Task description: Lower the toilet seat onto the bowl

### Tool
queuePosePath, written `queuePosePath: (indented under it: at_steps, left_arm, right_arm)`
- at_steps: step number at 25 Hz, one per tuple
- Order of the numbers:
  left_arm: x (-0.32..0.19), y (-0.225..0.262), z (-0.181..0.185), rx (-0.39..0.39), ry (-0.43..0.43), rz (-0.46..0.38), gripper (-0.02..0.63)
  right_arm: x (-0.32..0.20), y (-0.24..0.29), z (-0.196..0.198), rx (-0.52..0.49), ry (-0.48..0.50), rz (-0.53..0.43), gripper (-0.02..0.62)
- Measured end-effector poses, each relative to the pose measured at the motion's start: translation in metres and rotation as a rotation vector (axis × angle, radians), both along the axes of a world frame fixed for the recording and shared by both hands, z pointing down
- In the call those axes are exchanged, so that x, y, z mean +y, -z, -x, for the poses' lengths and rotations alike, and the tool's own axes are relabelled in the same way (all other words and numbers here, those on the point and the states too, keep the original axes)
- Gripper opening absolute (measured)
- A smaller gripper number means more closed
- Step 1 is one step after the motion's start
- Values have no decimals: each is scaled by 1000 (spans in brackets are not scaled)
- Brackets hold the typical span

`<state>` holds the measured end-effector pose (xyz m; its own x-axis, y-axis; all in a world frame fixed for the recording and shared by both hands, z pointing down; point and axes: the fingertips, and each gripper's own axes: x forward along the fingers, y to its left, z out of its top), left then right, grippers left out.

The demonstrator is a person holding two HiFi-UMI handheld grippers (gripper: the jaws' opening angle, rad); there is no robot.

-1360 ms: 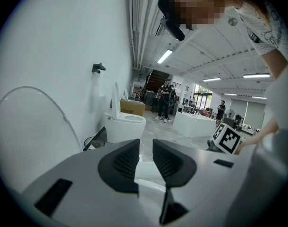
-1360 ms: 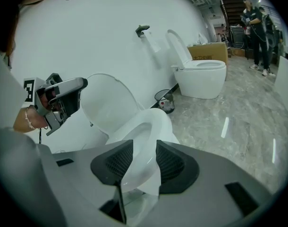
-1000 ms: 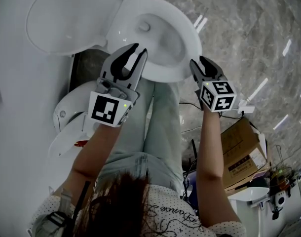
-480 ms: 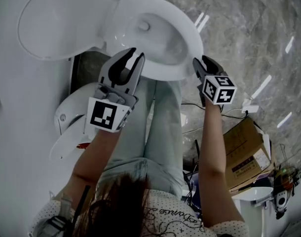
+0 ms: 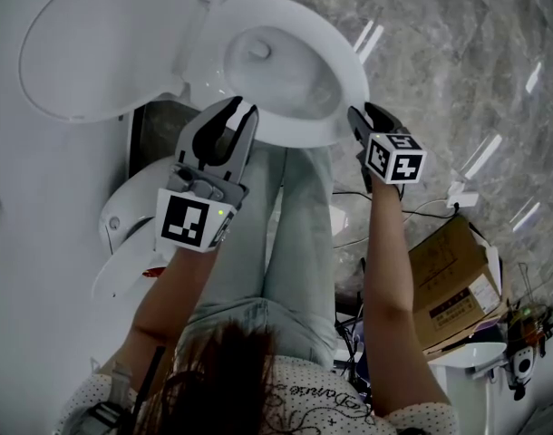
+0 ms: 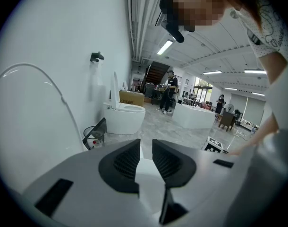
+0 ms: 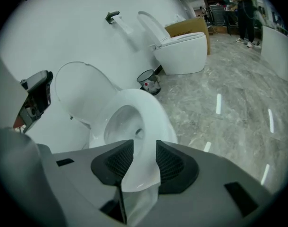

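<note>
Right gripper (image 5: 365,120) clamps the rim of the bowl (image 5: 347,54); the toilet seat (image 5: 104,53) is upright.

In the right gripper view the white rim runs between the two dark pads of the right gripper (image 7: 139,148) and fills the gap, with the toilet seat (image 7: 82,91) tipped back against the wall (image 7: 63,27) behind the bowl (image 7: 151,112). The left gripper (image 5: 240,114) hovers just beside the bowl's front edge, its jaws a narrow slit apart. Its own view shows the left gripper (image 6: 146,148) with grey floor (image 6: 182,131) through the slit and a second toilet (image 6: 123,115) far off.
</note>
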<state>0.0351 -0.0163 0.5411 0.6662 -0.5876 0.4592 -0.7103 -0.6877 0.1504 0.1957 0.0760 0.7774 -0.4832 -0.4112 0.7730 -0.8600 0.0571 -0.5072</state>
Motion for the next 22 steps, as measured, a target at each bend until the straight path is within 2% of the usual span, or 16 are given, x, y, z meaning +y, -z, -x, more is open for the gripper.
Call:
queuePosePath:
  at_steps: [1, 4, 10, 15, 22]
  left_arm:
    - [-1, 0, 0, -2, 0, -5, 83]
    - [-1, -3, 2, -9, 2, -9, 83]
    - [3, -9, 4, -19, 12, 18, 83]
    - [-2, -8, 5, -16, 29, -8, 83]
    - [-1, -5, 8, -5, 46, 0, 83]
  right_arm:
    - [2, -3, 9, 0, 36, 10, 153]
    - [10, -18, 36, 70, 144, 21, 162]
    - [16, -44, 39, 136, 154, 50, 172]
    - [16, -55, 32, 135, 158, 59, 149]
    - [17, -56, 34, 124, 167, 77, 153]
